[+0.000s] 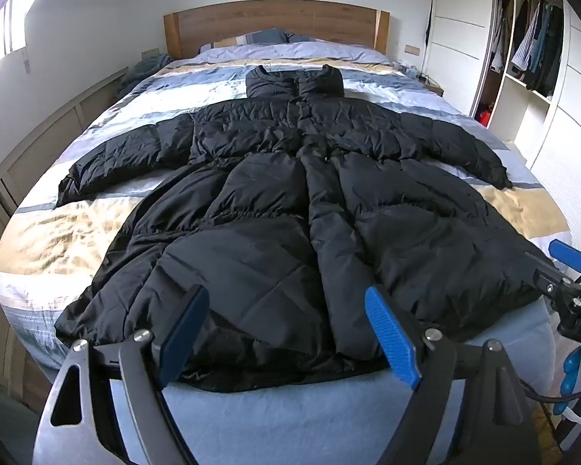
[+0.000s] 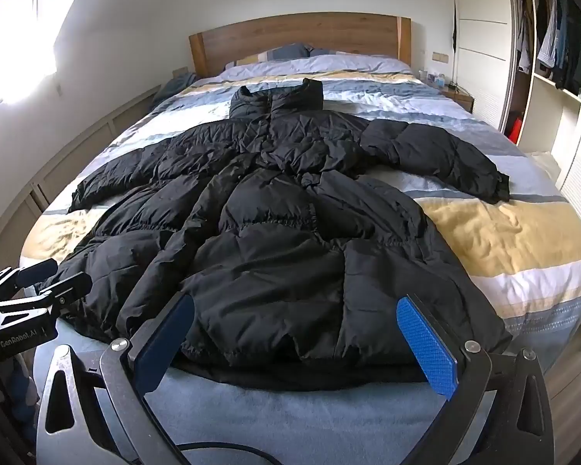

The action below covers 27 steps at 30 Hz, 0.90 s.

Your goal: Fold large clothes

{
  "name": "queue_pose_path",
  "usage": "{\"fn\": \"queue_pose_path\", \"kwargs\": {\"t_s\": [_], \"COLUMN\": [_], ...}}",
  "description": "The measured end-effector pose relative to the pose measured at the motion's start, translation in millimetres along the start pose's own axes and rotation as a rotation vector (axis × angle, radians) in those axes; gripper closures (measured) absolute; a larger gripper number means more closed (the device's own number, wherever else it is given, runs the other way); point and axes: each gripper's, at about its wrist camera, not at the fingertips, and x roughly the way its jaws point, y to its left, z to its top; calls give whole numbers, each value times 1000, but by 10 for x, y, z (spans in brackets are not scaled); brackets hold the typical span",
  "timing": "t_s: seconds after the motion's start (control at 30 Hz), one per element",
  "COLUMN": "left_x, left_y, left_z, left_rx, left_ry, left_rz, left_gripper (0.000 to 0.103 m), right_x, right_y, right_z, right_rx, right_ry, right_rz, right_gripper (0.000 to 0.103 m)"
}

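Observation:
A long black puffer coat (image 1: pixel 282 201) (image 2: pixel 275 232) lies spread face up on the bed, collar toward the headboard, both sleeves stretched out sideways, hem at the near edge. My left gripper (image 1: pixel 286 306) hovers open just above the hem, left of the coat's middle, with nothing between its blue pads. Over the right part of the hem my right gripper (image 2: pixel 296 317) is also open and holds nothing. Each gripper shows at the edge of the other's view: the right gripper (image 1: pixel 561 267) and the left gripper (image 2: pixel 46 279).
The bed (image 1: pixel 77 228) carries a striped blue, white and yellow cover. A wooden headboard (image 1: pixel 275 23) and pillows stand at the far end. An open wardrobe with hanging clothes (image 1: pixel 530 46) is on the right, a low wall cabinet (image 1: pixel 31 155) and a window on the left.

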Motion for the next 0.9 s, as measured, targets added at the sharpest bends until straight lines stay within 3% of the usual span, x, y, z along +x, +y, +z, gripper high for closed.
{"fn": "queue_pose_path", "kwargs": {"t_s": [0.17, 0.33, 0.6, 0.67, 0.77, 0.9], "left_x": [-7, -47, -320, -184, -88, 229], "left_y": [-19, 227, 588, 720, 889, 995], "left_z": [174, 551, 1728, 2022, 2440, 2809], "left_rx": [-4, 7, 31, 3, -46, -81], "left_ry": [-5, -41, -231, -206, -234, -238], "left_rz": [8, 36, 140, 130, 157, 186], "left_gripper": [20, 20, 20, 20, 20, 20], "right_x": [-28, -71, -212, -226, -196, 56], "right_y": [-9, -86, -295, -363, -484, -706], "right_z": [131, 535, 1627, 1935, 2345, 2740], "right_rx": [-4, -18, 18, 31, 56, 125], "right_ry": [-4, -49, -217, -270, -339, -358], "right_rz": [-11, -36, -47, -57, -87, -105], "right_gripper": [0, 0, 0, 0, 0, 0]}}
